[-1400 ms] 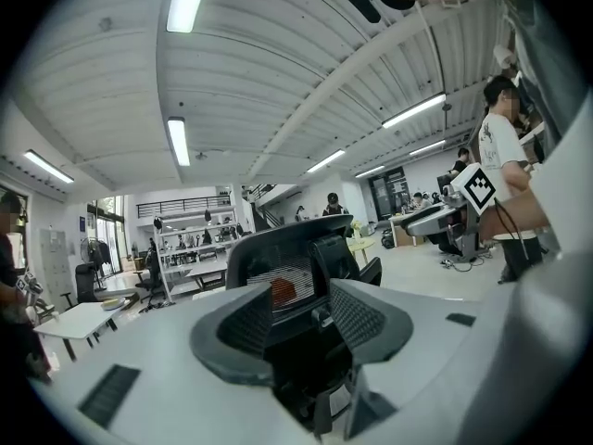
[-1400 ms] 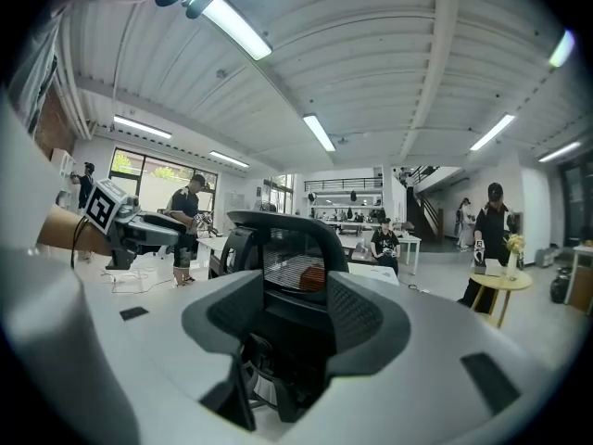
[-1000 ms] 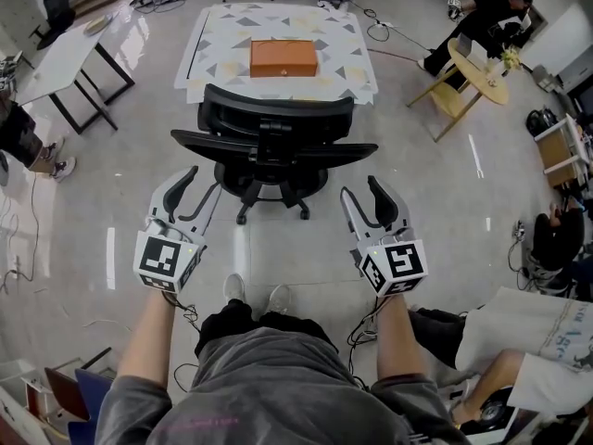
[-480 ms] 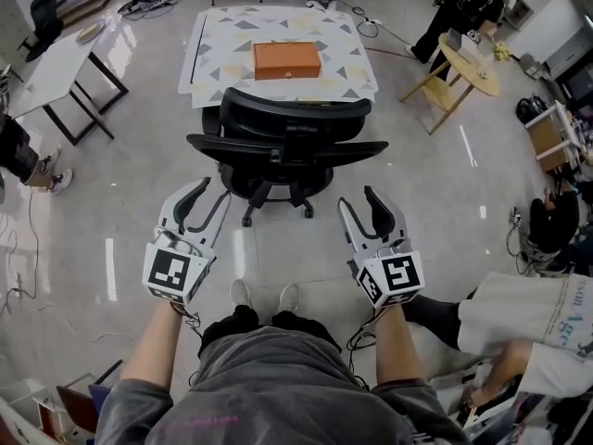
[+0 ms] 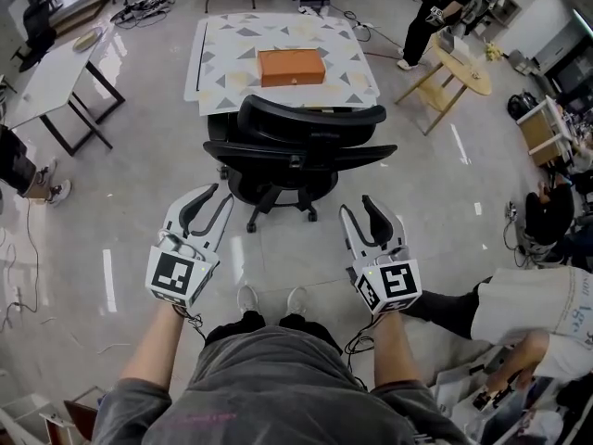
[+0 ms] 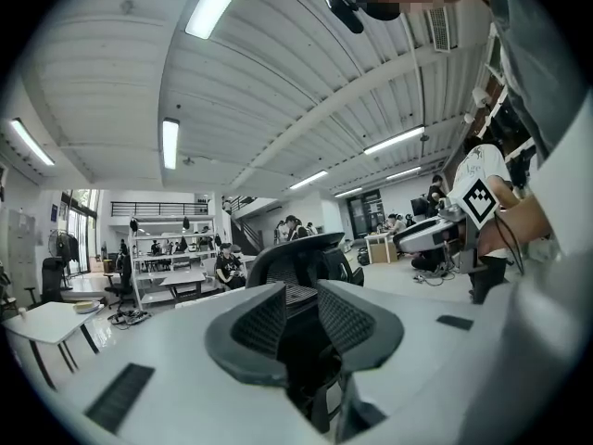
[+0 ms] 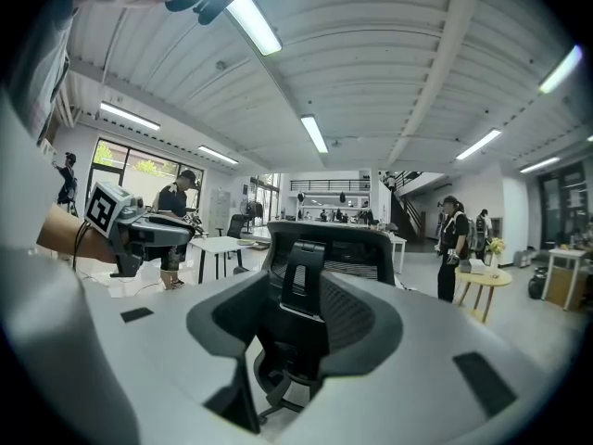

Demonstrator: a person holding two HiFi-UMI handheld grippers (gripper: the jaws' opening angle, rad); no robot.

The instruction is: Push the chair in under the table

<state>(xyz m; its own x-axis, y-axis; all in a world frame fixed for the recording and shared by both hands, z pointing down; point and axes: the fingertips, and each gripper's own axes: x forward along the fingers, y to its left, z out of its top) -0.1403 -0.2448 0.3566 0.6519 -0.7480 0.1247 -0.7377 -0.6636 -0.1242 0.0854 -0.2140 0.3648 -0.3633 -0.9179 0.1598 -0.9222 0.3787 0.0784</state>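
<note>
Table (image 5: 222,54) — head view only, seemingly

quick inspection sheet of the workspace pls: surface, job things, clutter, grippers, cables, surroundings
surface: glossy tiled floor; patterned table.
job's things: black office chair at the table's near edge, back towards the person, wheeled base not yet under the table.
clutter: orange box on the table's middle.
grippers: left hand-held gripper and right hand-held gripper are open, jaws have just been closing, nothing between them, both short of the chair.
cables: cable tangle on the floor, far left.
surroundings: white side table, round wooden table, standing person, others seated at right.
</note>
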